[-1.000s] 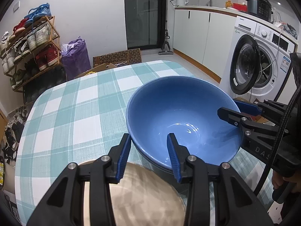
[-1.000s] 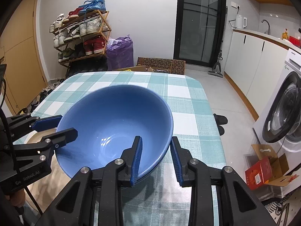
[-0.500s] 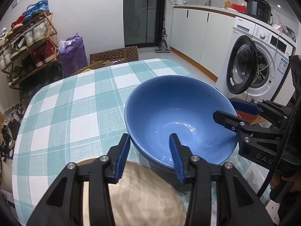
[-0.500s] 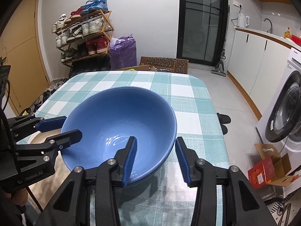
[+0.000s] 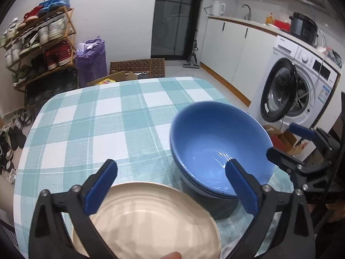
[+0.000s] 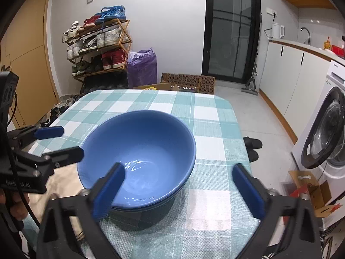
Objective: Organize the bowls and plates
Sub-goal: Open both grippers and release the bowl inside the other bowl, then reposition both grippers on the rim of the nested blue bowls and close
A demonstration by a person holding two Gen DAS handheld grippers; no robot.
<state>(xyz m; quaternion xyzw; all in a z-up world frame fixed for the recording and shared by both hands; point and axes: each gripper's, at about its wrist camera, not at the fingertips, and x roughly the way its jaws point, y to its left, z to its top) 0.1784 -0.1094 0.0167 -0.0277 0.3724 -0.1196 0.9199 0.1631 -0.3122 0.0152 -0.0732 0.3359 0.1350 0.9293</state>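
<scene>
The tabletop (image 5: pixel 90 116), under a teal-and-white check cloth, lay bare across its far half, its rounded far edge giving onto open floor. The blue bowl (image 6: pixel 138 151) sat nested on another blue bowl near the tabletop's right edge, beside the cream plate (image 5: pixel 146 220) at the near edge. A shoe rack (image 6: pixel 97 49), a purple bag (image 6: pixel 142 68) and a cardboard box (image 6: pixel 187 82) stood beyond the far edge; a washing machine (image 5: pixel 297 92) stood off to the right. The left gripper (image 5: pixel 171 186) hung tilted down over the plate, its fingers just sprung wide apart, gripping nothing. The right gripper (image 6: pixel 179 191) likewise pointed down at the bowl's near rim, its fingers just opened wide, one blue pad above the bowl's inside, the other clear of it.
</scene>
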